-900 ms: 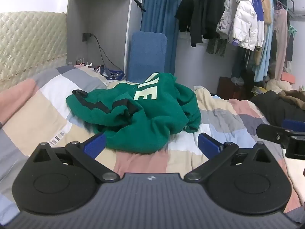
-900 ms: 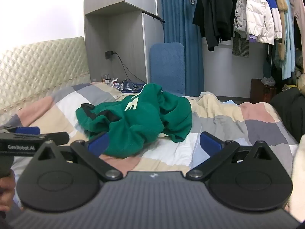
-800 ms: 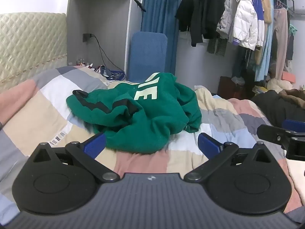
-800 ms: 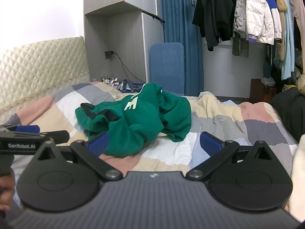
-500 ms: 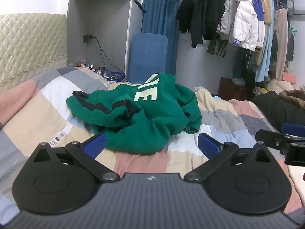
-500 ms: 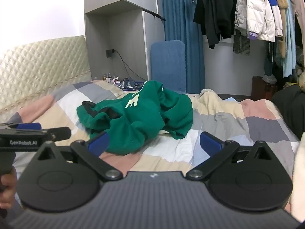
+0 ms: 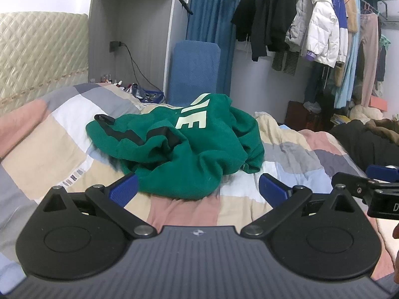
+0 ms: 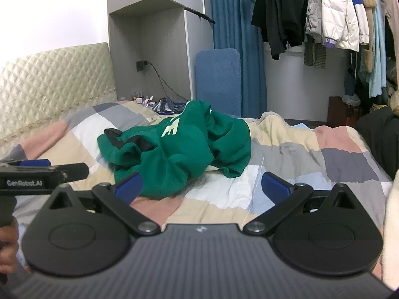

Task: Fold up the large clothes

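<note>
A crumpled green sweatshirt [image 7: 189,147] with pale letters and black stripes lies in a heap on the patchwork quilt [image 7: 62,144] of a bed. My left gripper [image 7: 198,190] is open, its blue pads wide apart just short of the heap's near edge, with nothing between them. In the right wrist view the same sweatshirt [image 8: 179,149] lies ahead and left of centre. My right gripper [image 8: 202,186] is also open and empty, a little back from the cloth. Each gripper shows at the edge of the other's view.
A quilted headboard [image 8: 49,79] stands at the left. Behind the bed are a grey cabinet [image 7: 139,37], a blue padded board [image 7: 194,69] and a rail of hanging coats [image 7: 319,30]. A dark garment pile [image 7: 369,144] lies at the right. The quilt [image 8: 311,159] spreads right of the sweatshirt.
Both grippers have crept slightly closer to the sweatshirt, staying wide open. The sweatshirt has not moved.
</note>
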